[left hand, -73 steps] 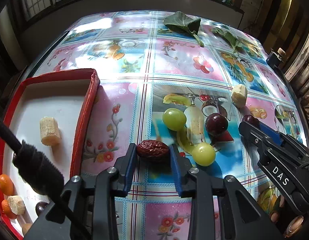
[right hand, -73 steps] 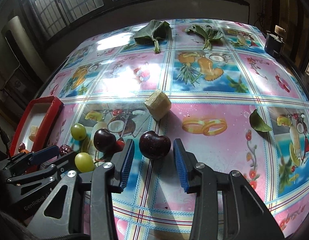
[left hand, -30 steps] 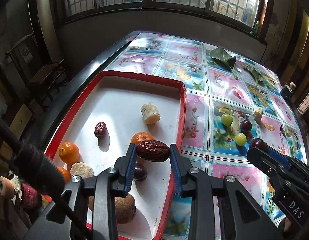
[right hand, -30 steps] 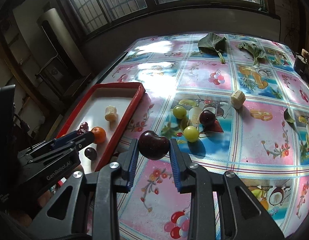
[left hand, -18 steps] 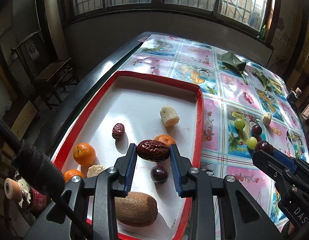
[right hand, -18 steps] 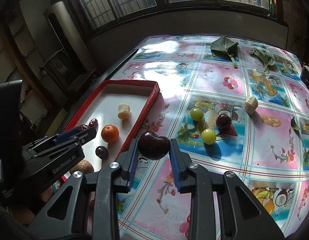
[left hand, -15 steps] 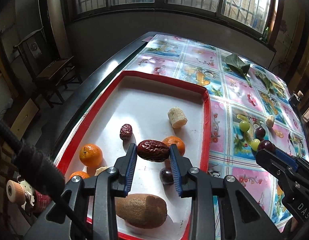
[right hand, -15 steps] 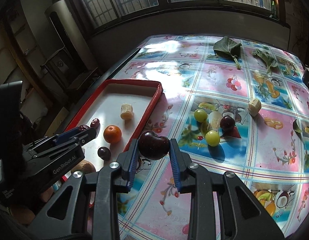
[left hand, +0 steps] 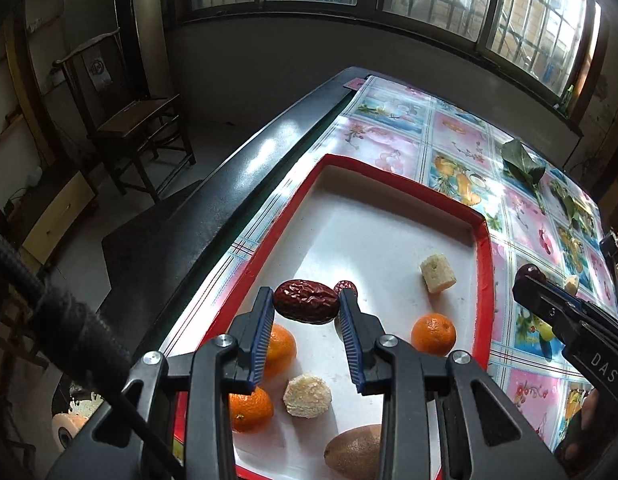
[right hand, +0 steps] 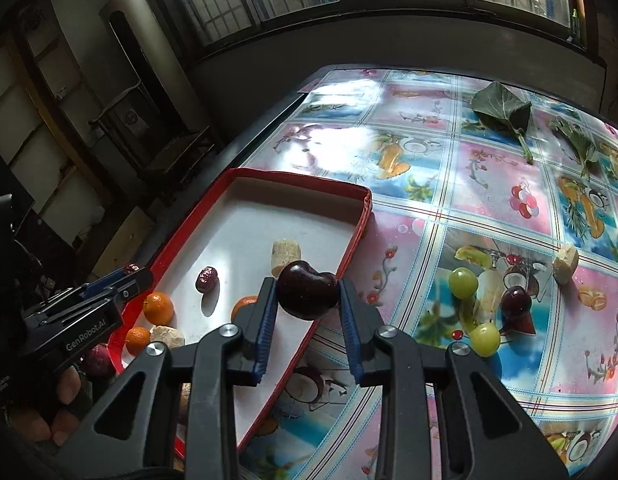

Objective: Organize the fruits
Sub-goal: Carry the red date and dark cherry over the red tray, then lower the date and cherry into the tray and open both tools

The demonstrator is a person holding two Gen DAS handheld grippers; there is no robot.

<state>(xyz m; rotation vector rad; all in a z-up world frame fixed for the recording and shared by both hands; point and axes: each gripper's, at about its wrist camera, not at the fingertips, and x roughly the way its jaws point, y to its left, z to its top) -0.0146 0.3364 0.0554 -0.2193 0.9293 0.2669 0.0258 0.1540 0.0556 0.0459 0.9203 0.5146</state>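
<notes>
My left gripper (left hand: 307,308) is shut on a wrinkled red date (left hand: 306,301) and holds it above the left part of the red-rimmed white tray (left hand: 393,184). The tray holds mandarins (left hand: 433,329), another date (left hand: 346,285), pale cut chunks (left hand: 437,279) and a kiwi (left hand: 355,456). My right gripper (right hand: 307,300) is shut on a dark cherry (right hand: 307,290) above the tray's right rim (right hand: 349,254). Two green grapes (right hand: 463,280), a dark cherry (right hand: 516,301) and a pale chunk (right hand: 566,258) lie on the tablecloth.
The table has a glossy fruit-print cloth (right hand: 489,192). Green leaves (right hand: 501,110) lie at its far side. The table's dark left edge (left hand: 245,184) drops to the floor, where a wooden chair (left hand: 129,120) stands.
Both grippers have carried their fruit left, from the tablecloth to over the tray. The left one has moved further over the tray's left side.
</notes>
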